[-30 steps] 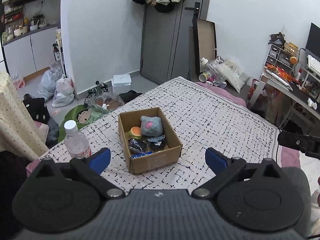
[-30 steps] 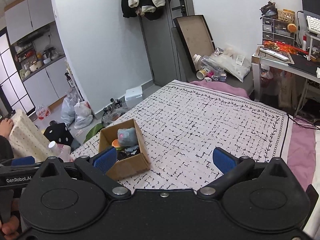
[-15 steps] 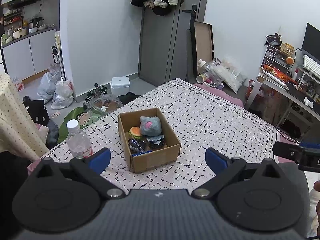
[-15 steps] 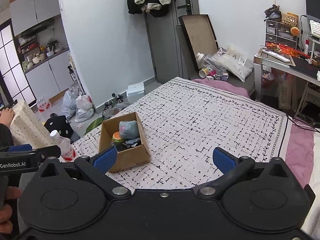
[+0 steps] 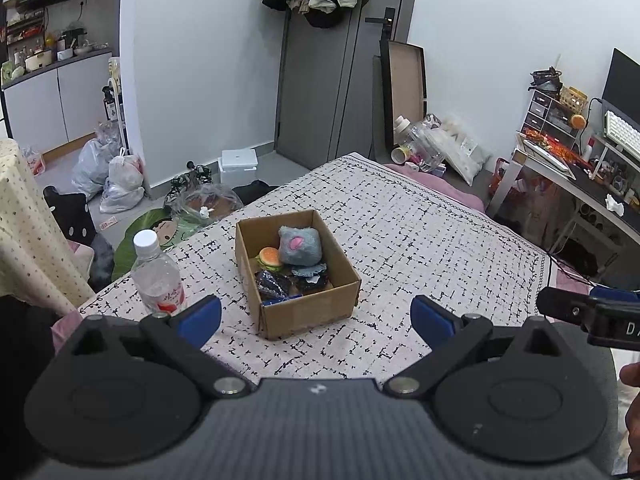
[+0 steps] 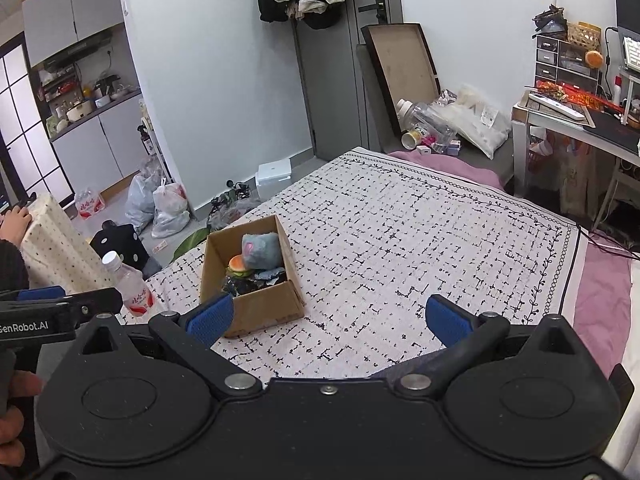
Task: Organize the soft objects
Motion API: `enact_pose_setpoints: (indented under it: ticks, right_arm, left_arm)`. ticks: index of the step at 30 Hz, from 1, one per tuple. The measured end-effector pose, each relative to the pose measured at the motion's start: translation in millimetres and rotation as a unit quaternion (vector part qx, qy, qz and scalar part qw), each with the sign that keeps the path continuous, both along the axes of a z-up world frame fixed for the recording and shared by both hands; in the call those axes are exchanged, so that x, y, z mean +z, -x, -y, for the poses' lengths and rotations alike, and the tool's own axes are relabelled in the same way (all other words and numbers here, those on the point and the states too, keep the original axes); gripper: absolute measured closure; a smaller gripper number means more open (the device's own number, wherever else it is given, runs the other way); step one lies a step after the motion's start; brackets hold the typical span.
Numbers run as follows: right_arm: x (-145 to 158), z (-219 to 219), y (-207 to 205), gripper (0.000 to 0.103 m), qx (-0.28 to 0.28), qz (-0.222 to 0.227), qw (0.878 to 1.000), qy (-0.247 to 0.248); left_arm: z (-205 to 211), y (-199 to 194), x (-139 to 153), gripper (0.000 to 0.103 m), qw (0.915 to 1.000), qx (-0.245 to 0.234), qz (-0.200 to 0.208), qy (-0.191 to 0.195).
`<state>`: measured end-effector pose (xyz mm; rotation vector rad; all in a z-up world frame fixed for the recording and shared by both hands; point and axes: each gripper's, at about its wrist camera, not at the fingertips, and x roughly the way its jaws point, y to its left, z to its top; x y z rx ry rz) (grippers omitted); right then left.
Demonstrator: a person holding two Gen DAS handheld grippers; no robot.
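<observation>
A brown cardboard box (image 5: pixel 344 294) stands on the patterned bedspread (image 5: pixel 420 248). Inside lie a grey plush toy (image 5: pixel 299 245), a small burger toy (image 5: pixel 269 257) and dark crumpled items (image 5: pixel 276 282). My left gripper (image 5: pixel 316 318) is open and empty, held back just in front of the box. In the right wrist view the box (image 6: pixel 264 310) sits left of centre, with the grey plush (image 6: pixel 262 250) and burger toy (image 6: pixel 237 265) in it. My right gripper (image 6: pixel 329 318) is open and empty, above the bedspread (image 6: pixel 420 240) to the box's right.
A plastic water bottle (image 5: pixel 157 276) stands on the bed's left corner, also in the right wrist view (image 6: pixel 130 282). Bags and clutter lie on the floor past the bed's left edge (image 5: pixel 116 180). A desk (image 6: pixel 580 120) stands at the right.
Both grippers have drawn back and risen slightly, so the box sits a little farther off. Both stay open. Nothing in the box has moved.
</observation>
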<state>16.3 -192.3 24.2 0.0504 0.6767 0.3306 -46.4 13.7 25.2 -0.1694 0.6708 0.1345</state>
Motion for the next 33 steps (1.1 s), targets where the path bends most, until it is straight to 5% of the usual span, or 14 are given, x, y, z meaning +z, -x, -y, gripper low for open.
enact_pose_setpoints:
  ticks: [33]
  right_arm:
    - [-2.5,0.9,0.0,0.000,-0.005,-0.002,1.000,0.008]
  left_arm:
    - [1.5,2.3,-6.9,0.003,1.0000,-0.003,-0.007,-0.003]
